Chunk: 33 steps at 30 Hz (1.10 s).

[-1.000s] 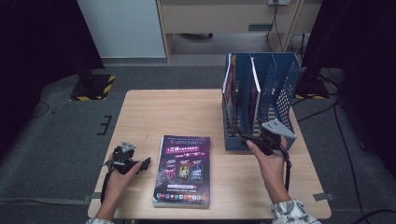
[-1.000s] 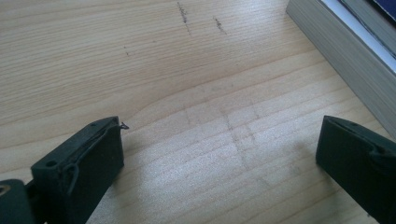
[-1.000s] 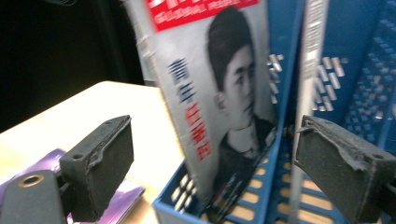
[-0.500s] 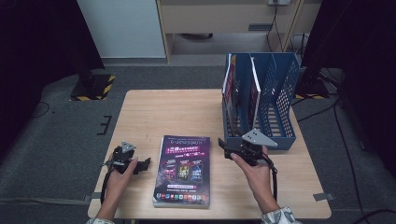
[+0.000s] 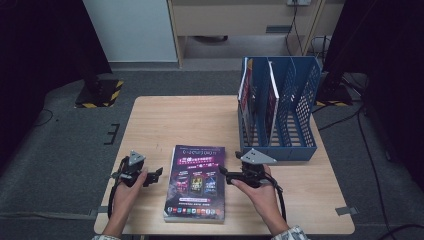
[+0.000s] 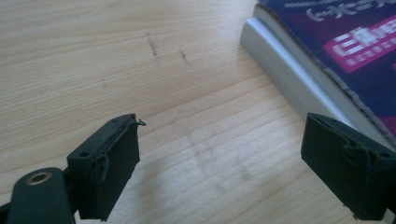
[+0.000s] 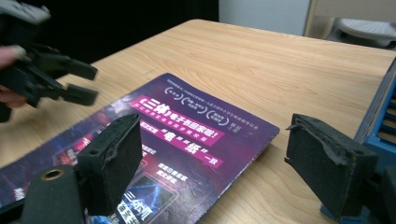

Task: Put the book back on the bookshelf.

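A thick book with a purple cover [image 5: 196,182] lies flat near the table's front edge. My left gripper [image 5: 157,174] stands just left of the book, pointing at its left edge. Its jaws have just been closing a little and remain open; in the left gripper view [image 6: 224,135] only bare wood lies between them, with the book's edge [image 6: 289,70] just ahead. My right gripper [image 5: 223,172] is open at the book's right edge; its jaws closed slightly a moment ago. In the right gripper view [image 7: 217,135] the book's cover [image 7: 196,116] lies between and below them, untouched.
A blue file rack [image 5: 300,145] stands at the table's right rear, with two books [image 5: 247,92] upright in its left slots. Its corner [image 7: 383,116] sits close beside my right jaw. The left gripper [image 7: 93,84] appears across the book. Bare wooden table [image 5: 175,120] stretches behind the book.
My right gripper has moved left and down, from the rack's front to the book's right edge. The left hand has barely moved.
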{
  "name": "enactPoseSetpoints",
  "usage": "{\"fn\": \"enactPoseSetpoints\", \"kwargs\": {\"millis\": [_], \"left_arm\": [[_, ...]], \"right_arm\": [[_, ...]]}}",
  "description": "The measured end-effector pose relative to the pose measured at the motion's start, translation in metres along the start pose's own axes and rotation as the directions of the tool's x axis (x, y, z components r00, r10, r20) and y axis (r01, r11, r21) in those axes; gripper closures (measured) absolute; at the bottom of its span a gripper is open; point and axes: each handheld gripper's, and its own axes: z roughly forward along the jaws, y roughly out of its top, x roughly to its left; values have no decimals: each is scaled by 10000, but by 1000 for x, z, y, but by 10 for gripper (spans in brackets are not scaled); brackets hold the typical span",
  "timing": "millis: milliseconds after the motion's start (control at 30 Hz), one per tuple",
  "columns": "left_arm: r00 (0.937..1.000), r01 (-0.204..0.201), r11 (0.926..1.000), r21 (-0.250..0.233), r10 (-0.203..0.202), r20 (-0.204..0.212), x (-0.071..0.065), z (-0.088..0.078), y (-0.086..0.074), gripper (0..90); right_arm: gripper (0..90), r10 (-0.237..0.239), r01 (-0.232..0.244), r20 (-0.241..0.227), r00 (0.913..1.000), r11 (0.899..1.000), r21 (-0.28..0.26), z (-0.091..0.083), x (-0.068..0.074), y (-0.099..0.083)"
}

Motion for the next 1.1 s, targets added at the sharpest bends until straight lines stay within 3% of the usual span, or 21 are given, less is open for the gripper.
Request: {"fn": "enactPoseSetpoints", "kwargs": {"millis": [200, 333, 367, 467, 567, 600, 833, 1100], "left_arm": [[9960, -543, 9975, -448, 573, 688, -19, -6, 7, 181], [9908, -646, 9960, -624, 714, 1146, -30, -6, 11, 267], [9856, -837, 9947, -604, 916, 1420, -36, -5, 12, 295], [9791, -905, 9943, -563, 992, 1777, -43, -3, 12, 377], [9781, -985, 9941, -451, 1051, 1799, -45, -1, 12, 440], [9747, -1043, 9939, -365, 1095, 1948, -46, 0, 11, 463], [9680, -1210, 9926, -89, 1200, 2204, -49, 6, 9, 524], [9677, -1103, 9939, -56, 1087, 2274, -49, 8, 8, 524]], "right_arm": [[222, 20, -12, -236, 9997, 9995, 308, 4, 1, -5], [224, 121, -101, -379, 9992, 9986, 510, 7, 0, -9], [224, 189, -161, -461, 9988, 9980, 611, 8, 0, -10], [221, 198, -145, -625, 9978, 9964, 837, 11, 1, -14], [218, 169, -91, -740, 9971, 9945, 1041, 14, 3, -16], [214, 152, -68, -766, 9969, 9940, 1091, 15, 3, -17], [203, 162, -39, -892, 9959, 9907, 1360, 19, 5, -20], [187, 349, -206, -931, 9950, 9885, 1499, 21, 2, -23]]}}
